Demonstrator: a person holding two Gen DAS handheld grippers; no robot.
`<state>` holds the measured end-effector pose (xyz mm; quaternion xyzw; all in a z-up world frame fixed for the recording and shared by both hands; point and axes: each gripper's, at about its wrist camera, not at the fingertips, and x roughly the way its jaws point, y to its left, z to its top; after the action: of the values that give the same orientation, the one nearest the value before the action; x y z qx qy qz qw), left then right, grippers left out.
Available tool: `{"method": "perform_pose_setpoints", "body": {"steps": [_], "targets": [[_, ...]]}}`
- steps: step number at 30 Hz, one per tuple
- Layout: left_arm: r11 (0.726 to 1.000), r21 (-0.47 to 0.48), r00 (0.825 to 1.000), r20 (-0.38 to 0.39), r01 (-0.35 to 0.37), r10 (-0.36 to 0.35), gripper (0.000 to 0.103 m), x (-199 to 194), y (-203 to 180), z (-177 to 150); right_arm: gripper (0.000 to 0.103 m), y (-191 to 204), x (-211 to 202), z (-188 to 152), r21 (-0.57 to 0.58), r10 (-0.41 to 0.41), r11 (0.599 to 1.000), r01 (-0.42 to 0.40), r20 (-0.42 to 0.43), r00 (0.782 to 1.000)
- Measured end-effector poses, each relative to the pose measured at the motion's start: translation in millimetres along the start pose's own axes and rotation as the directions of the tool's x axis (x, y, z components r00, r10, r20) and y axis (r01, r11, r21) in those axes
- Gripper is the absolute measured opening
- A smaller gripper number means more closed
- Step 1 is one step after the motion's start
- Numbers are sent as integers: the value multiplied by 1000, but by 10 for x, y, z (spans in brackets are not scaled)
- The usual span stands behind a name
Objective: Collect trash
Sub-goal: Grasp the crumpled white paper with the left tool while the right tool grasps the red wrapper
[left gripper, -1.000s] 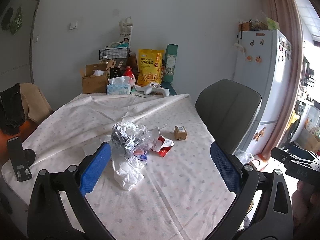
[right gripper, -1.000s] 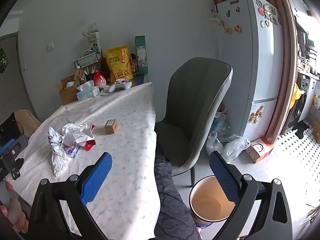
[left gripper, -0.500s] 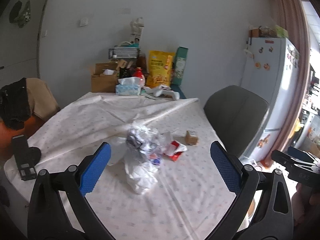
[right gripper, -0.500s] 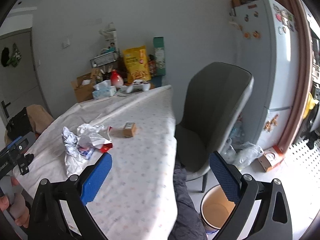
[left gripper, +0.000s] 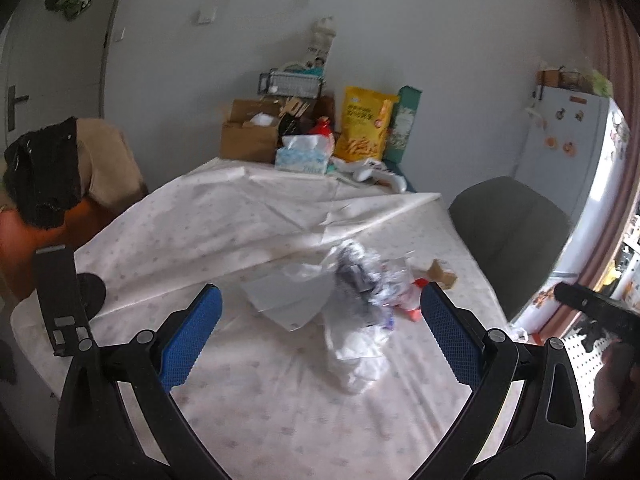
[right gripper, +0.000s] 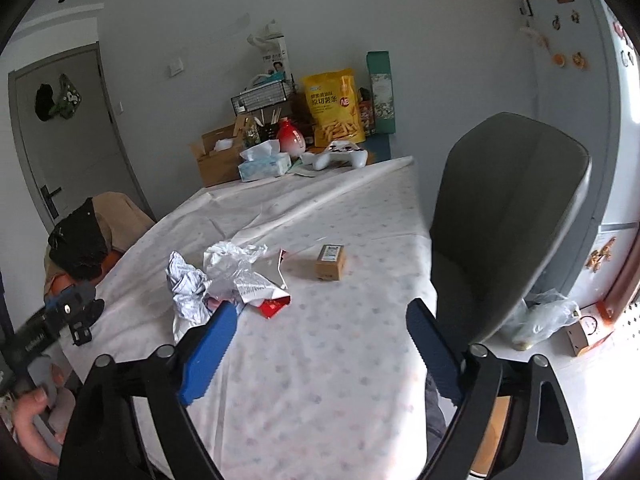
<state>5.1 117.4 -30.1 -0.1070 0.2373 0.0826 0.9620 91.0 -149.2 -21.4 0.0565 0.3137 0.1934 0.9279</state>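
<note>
A heap of crumpled trash (left gripper: 360, 304) is seen on the cloth-covered tabletop (left gripper: 248, 392), at twelve o'clock of the left gripper (left gripper: 320, 336), whose jaws are spread empty. The right gripper (right gripper: 320, 344) (jaws just narrowed, nothing between) is held near a small cardboard box (right gripper: 330, 267).

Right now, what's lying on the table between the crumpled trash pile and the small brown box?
In the right wrist view, a torn red wrapper lies at the crumpled trash pile's edge; beyond it, only bare tablecloth reaches the small brown box.
</note>
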Motion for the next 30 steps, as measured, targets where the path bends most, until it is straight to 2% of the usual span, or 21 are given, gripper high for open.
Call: {"method": "perform_pose_setpoints", "body": {"steps": [5,9,13,18,21,25,27,29,30], "targets": [[1000,-16,999,-32,-1,1,98,182,113,-8,72,16,286,28,25,53,998,-52,-54,997],[1000,30,999,-37,-5,6,98,354,52,25,66,101,527,4,24,93,996,-91,-97,991],[999,33,997,-70,17,-15,98,586,-8,50,54,201,735,-18,17,123,992,-122,-138,983],[998,38,993,-111,44,-39,98,895,-96,77,53,291,935,2,-9,146,989,-149,-162,976],[998,6,989,-132,62,-60,93,1061,-98,100,53,329,1113,16,-25,153,987,-161,-191,970],[995,-24,982,-161,97,-100,82,1230,-129,115,53,374,1267,9,-39,169,983,-181,-218,961],[993,-39,978,-168,116,-121,68,1290,-136,116,53,412,1324,-8,-49,167,982,-182,-226,960],[989,-66,974,-177,131,-141,24,1320,-110,109,54,443,1369,-12,-53,170,981,-187,-233,957],[988,-82,974,-176,130,-143,21,1315,-83,109,55,458,1382,-12,-56,172,980,-190,-234,957]]}}
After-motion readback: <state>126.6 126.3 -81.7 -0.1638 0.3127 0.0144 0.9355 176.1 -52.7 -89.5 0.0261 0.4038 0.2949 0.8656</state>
